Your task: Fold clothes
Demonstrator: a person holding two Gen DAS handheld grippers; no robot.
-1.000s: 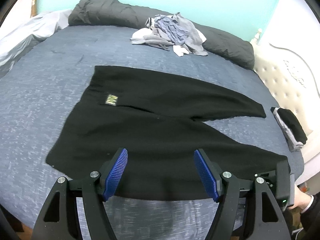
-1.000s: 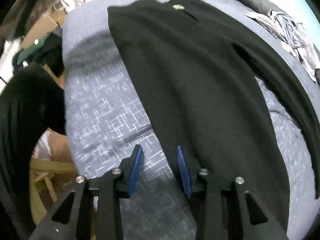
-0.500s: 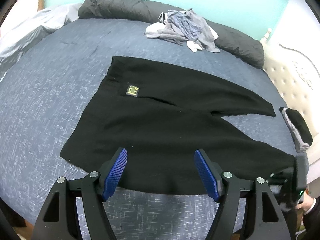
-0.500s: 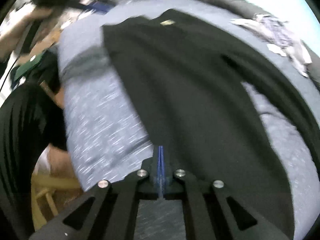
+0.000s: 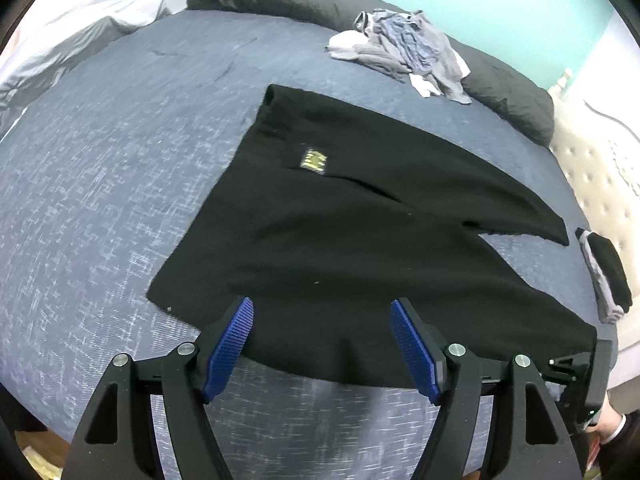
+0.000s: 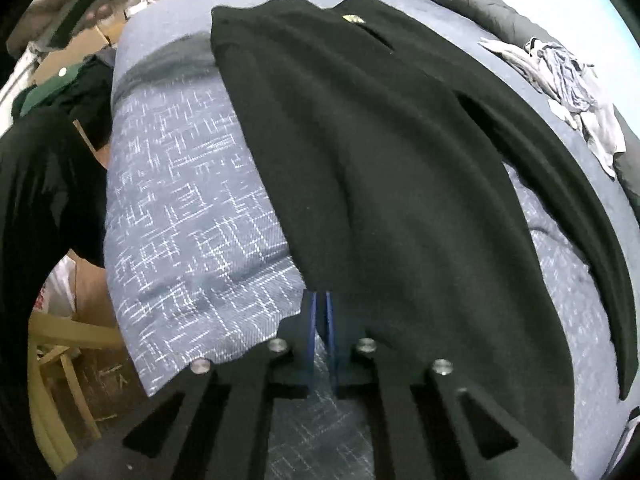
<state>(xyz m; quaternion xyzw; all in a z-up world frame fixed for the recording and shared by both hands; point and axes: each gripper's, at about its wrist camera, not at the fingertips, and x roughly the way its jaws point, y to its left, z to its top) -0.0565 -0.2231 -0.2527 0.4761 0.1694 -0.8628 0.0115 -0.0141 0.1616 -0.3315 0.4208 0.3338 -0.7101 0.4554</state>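
Blue-padded, the right gripper point(image 6: 320, 312) has pinched its jaws tight on the near corner of the black trousers point(image 6: 400, 184). The left gripper point(image 5: 322, 336) hovers with jaws wide apart over the trousers' near edge, gripping nothing. The trousers lie spread flat on the blue bedspread point(image 5: 100, 184); a crumpled grey clothes pile point(image 5: 404, 52) sits well beyond.

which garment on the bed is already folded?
The small black-and-grey folded bundle by the white tufted headboard. The big black garment with the yellow label lies spread flat; the grey-blue clothes heap is crumpled.
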